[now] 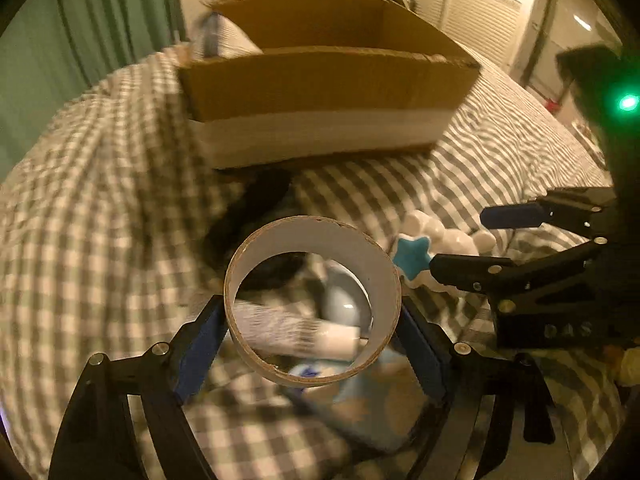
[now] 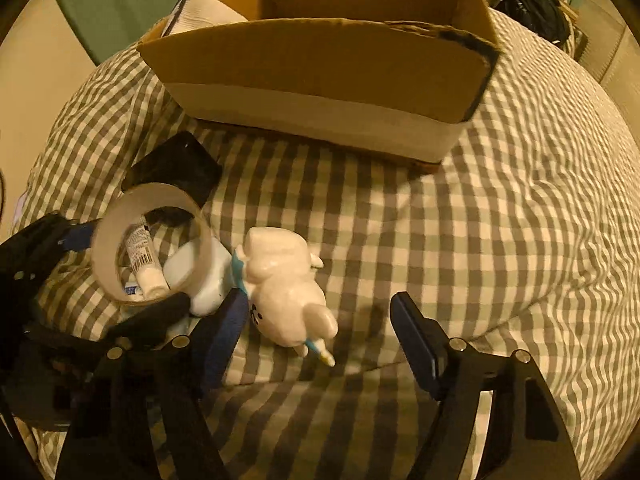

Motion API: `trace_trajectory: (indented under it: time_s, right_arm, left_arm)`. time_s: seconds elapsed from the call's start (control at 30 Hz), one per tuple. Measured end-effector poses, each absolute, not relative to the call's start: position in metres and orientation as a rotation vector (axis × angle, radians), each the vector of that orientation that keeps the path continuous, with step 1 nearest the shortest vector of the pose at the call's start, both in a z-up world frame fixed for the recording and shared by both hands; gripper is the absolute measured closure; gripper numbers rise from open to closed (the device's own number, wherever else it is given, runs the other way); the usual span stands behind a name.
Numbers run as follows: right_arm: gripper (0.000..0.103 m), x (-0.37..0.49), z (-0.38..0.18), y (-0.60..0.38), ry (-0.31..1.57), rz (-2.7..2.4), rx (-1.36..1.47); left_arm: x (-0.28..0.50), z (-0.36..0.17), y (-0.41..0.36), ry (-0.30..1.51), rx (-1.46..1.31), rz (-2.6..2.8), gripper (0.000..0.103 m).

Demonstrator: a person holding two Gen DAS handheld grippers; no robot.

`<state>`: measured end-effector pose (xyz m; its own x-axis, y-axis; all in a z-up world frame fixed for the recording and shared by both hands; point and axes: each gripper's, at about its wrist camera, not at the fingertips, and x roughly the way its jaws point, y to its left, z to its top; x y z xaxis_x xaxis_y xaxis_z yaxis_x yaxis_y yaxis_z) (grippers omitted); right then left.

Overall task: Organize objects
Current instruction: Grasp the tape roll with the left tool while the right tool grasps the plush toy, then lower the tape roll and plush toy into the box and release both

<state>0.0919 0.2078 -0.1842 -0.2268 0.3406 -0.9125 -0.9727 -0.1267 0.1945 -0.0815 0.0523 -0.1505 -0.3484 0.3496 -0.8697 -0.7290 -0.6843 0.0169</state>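
My left gripper is shut on a roll of clear tape, held a little above the checked bed cover; the roll also shows in the right wrist view. My right gripper is open and empty, its jaws to either side of a white toy figure with blue trim that lies on the cover. The right gripper also shows in the left wrist view, beside the toy. A white tube and a pale blue-white object lie under the tape roll. An open cardboard box stands behind.
A black flat object lies on the cover between the box and the tape. A white folded item leans at the box's left end. The checked bed cover stretches to the right. The box also shows in the left wrist view.
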Motion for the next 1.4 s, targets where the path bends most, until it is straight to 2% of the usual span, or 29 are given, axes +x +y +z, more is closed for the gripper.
trace_trajectory:
  time_s: [0.17, 0.27, 0.33, 0.37, 0.77, 1.4]
  right_arm:
    - [0.032, 0.082, -0.19, 0.223, 1.072, 1.622, -0.922]
    - [0.042, 0.068, -0.194, 0.23, 1.074, 1.656, -0.974]
    - [0.056, 0.062, -0.198, 0.234, 1.08, 1.661, -1.008]
    - [0.059, 0.059, -0.2, 0.235, 1.08, 1.666, -1.023]
    - [0.061, 0.065, -0.142, 0.199, 0.867, 1.623, -0.91]
    - [0.061, 0.059, -0.012, 0.114, 0.58, 1.641, -0.739]
  left_arm:
    - [-0.087, -0.141, 0.033, 0.511, -1.193, 2.117, 0.018]
    - [-0.088, -0.137, 0.027, 0.502, -1.193, 2.135, 0.018]
    - [-0.088, -0.135, 0.022, 0.503, -1.197, 2.137, 0.018]
    - [-0.089, -0.135, 0.02, 0.501, -1.199, 2.142, 0.018]
    - [-0.071, -0.103, -0.006, 0.49, -1.138, 2.195, 0.018]
    - [-0.031, -0.013, -0.022, 0.405, -0.929, 2.261, 0.018]
